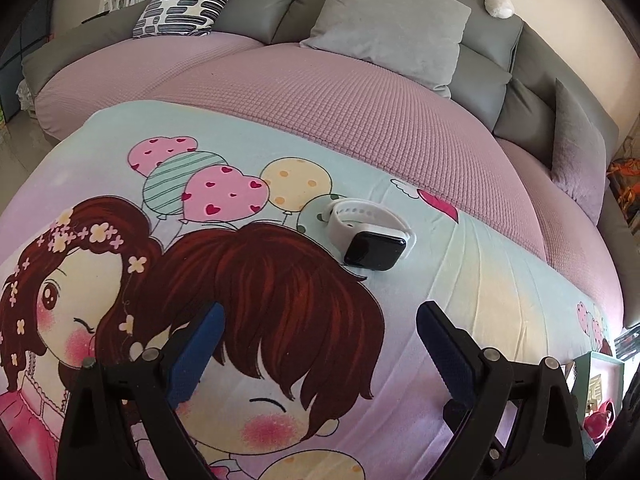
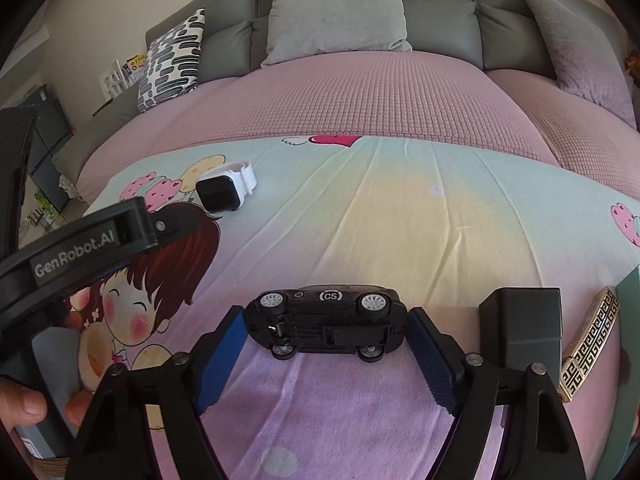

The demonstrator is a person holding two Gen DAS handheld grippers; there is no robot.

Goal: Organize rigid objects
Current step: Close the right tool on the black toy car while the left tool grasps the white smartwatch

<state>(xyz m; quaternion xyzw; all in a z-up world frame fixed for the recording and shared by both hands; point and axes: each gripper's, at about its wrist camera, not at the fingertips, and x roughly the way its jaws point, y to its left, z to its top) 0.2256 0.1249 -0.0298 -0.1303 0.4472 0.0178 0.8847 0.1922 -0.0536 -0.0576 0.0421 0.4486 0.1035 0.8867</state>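
Apparently mid-carry with the black toy car (image 2: 326,326), tipped on its side with chassis and white wheels showing, clamped nose to tail in the right gripper (image 2: 328,330) above the cartoon blanket (image 2: 400,220) on the sofa; next likely calls for setting it down among the things at the near right, beside the dark grey box (image 2: 524,328) and the gold-patterned bar (image 2: 588,344). Meanwhile, left gripper (image 1: 320,332) spread wide and empty, aimed toward the white-strapped smartwatch (image 1: 370,236) lying just beyond and slightly right, probably the following pick.

Cartoon blanket (image 1: 460,304) carries a smartwatch (image 1: 370,236) and box (image 2: 520,330).
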